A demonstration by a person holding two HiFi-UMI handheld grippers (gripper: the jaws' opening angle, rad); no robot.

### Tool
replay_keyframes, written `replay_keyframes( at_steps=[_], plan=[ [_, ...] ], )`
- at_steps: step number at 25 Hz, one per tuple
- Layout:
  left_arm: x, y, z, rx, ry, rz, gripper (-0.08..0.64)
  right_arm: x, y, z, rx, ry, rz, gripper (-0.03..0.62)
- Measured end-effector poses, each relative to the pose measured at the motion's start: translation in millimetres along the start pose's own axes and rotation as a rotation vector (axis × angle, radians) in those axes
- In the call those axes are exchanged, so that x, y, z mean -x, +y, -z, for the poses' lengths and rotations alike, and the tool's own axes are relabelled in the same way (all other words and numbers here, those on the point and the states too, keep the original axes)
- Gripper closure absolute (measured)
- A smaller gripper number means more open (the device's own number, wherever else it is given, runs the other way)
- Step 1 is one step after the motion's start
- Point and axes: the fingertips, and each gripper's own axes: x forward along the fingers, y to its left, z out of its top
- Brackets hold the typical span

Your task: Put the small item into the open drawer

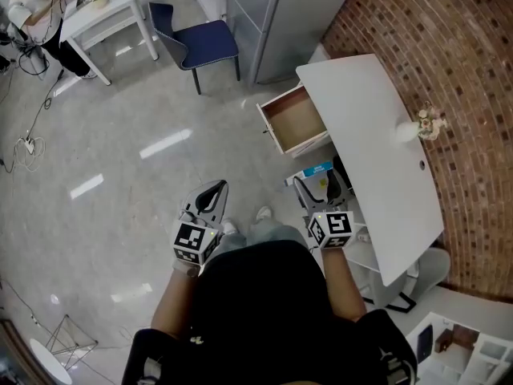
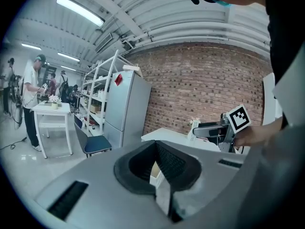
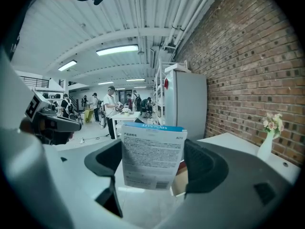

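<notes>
The small item is a white box with a blue top (image 3: 152, 156), printed text facing the camera. It stands upright between the fingers of my right gripper (image 3: 153, 162), which is shut on it. From above, the box (image 1: 317, 171) and right gripper (image 1: 321, 188) hang beside the white desk (image 1: 377, 135), a little nearer to me than the open drawer (image 1: 295, 119). The wooden inside of the drawer is bare. My left gripper (image 1: 212, 196) hangs over the floor to the left, apart from the drawer. Its jaws (image 2: 157, 173) meet with nothing between them.
A small vase of flowers (image 1: 421, 127) stands on the desk by the brick wall (image 1: 457, 70). A blue chair (image 1: 200, 42) and a grey cabinet (image 1: 280, 10) stand beyond the drawer. A white table (image 1: 100, 6) and floor cables (image 1: 28, 143) lie far left.
</notes>
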Motion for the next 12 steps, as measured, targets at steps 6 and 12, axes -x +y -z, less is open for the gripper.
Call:
replay_keyframes(
  at_steps=[6,12],
  plan=[
    [-22,12,4,0.006,0.017,-0.003,0.557,-29,-20,-1,-0.009,0.006,0.012,0.173],
    [-70,32,-6,0.009,0.039,-0.025,0.557,-76,-54,-8,-0.016,0.017,-0.009,0.173]
  ],
)
